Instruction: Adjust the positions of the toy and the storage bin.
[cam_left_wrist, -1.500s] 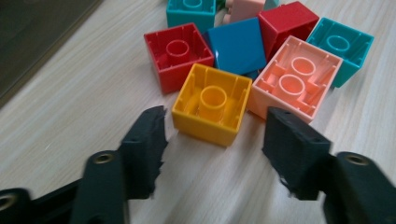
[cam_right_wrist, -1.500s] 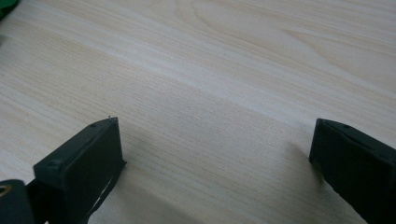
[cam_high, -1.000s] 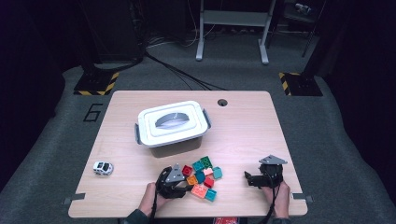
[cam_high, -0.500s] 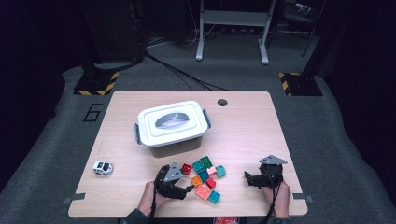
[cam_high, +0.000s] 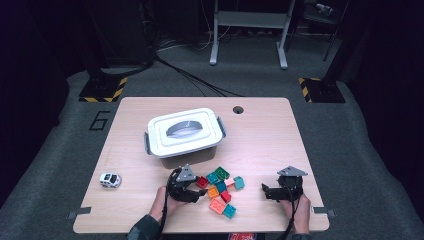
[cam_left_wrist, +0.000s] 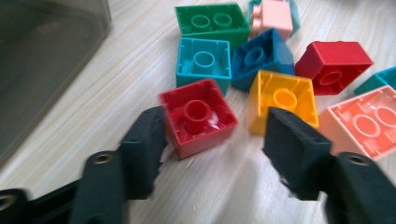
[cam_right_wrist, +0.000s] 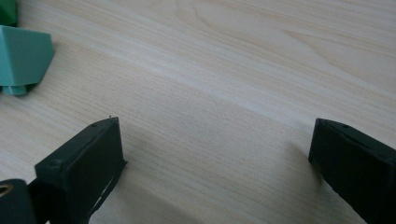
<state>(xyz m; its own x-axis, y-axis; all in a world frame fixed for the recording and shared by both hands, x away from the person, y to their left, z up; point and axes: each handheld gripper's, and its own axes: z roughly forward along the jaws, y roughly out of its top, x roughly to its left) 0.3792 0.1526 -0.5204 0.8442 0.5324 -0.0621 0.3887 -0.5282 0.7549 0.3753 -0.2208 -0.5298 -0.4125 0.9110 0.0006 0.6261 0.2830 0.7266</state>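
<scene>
- Left gripper (cam_left_wrist: 212, 140): jaws are parted and have just been closing. A red brick (cam_left_wrist: 198, 115) lies between them, hollow side up, touching the left jaw's tip; a gap remains at the right jaw, so nothing is clamped. In the high view this gripper (cam_high: 196, 189) is placed at the left edge of the brick pile, near the table's near edge.
- Pile of bricks (cam_high: 222, 191), beyond the jaws: a teal brick (cam_left_wrist: 203, 63), a blue one (cam_left_wrist: 259, 58), a yellow one (cam_left_wrist: 282, 98), a green one (cam_left_wrist: 212, 23), a second red one (cam_left_wrist: 334, 65) and a pink one (cam_left_wrist: 366, 126) at the right.
- Lidded white box (cam_high: 183, 133): set just beyond the pile, its lid on.
- Right gripper (cam_high: 266, 191): jaws are spread wide over bare wooden table (cam_right_wrist: 224, 70), nothing between them; it is placed right of the pile.
- Toy car (cam_high: 110, 179): parked at the near left, well apart from the pile.
</scene>
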